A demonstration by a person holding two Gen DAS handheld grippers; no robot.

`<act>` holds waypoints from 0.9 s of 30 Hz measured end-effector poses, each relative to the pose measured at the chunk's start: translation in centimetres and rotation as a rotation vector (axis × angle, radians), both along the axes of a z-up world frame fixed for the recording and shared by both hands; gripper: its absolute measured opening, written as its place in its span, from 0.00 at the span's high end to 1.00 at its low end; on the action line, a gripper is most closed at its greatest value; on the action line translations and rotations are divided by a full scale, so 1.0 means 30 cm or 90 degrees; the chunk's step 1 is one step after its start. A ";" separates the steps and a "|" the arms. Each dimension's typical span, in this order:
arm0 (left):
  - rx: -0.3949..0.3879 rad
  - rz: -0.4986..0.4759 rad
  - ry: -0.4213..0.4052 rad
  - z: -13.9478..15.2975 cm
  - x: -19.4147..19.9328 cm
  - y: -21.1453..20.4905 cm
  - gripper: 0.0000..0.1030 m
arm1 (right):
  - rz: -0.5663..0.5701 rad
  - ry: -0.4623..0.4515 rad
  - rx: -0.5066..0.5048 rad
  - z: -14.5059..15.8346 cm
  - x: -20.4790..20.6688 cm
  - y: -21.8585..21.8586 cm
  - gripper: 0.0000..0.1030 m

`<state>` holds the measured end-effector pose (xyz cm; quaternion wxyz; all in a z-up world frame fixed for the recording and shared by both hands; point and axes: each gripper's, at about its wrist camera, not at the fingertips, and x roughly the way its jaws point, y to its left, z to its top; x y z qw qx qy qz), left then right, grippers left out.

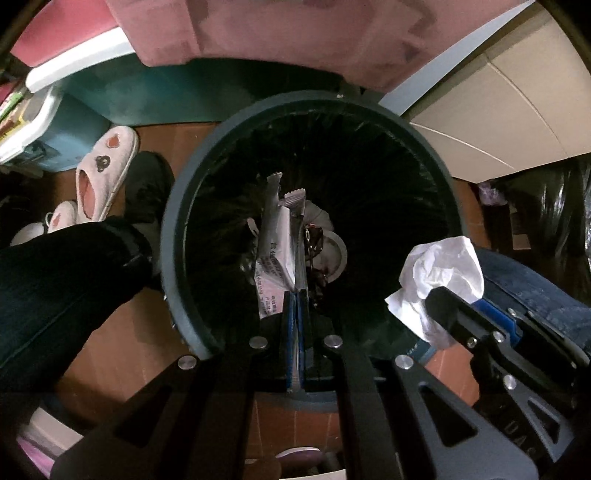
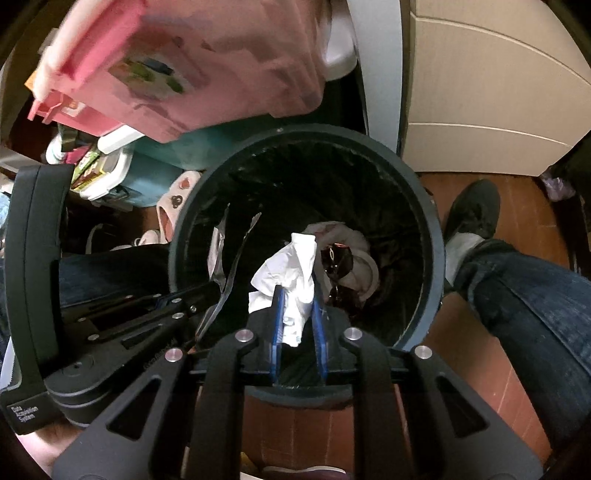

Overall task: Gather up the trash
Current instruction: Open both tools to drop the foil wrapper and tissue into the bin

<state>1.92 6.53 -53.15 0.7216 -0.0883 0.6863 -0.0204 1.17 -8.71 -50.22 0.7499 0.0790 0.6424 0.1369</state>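
A round dark bin (image 1: pixel 177 221) with a black liner stands on the reddish floor, and both grippers hang over its mouth. My left gripper (image 1: pixel 295 295) points straight down and is shut on flat white and silver wrappers (image 1: pixel 275 236) that dangle into the bin. At the bin's right edge my right gripper (image 1: pixel 454 306) carries a crumpled white tissue (image 1: pixel 443 266). In the right wrist view the tissue (image 2: pixel 291 266) sits between the blue pads of the right gripper (image 2: pixel 297 291), touching both. The left gripper (image 2: pixel 207 291) and its wrappers (image 2: pixel 221 240) show at the left. Paper and a brown glossy item lie at the bin's bottom.
A person's legs in dark trousers flank the bin, with a black shoe (image 2: pixel 476 210) at its right. Pink slippers (image 1: pixel 107 166) and a blue storage box (image 1: pixel 62 122) lie to the left. A pink cloth (image 1: pixel 280 33) hangs behind, beside a cream cabinet (image 1: pixel 509 110). A black bag (image 1: pixel 554 221) sits at the right.
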 end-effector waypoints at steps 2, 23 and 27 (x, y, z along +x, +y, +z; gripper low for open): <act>-0.001 0.000 0.007 -0.023 0.015 0.003 0.98 | -0.002 0.007 -0.002 -0.024 0.011 0.004 0.83; -0.004 0.004 0.017 -0.097 0.050 0.016 0.74 | -0.030 0.002 -0.026 -0.074 0.042 -0.038 0.49; -0.001 0.007 0.006 -0.076 0.047 0.013 0.60 | -0.050 -0.010 -0.034 -0.050 0.035 -0.073 0.36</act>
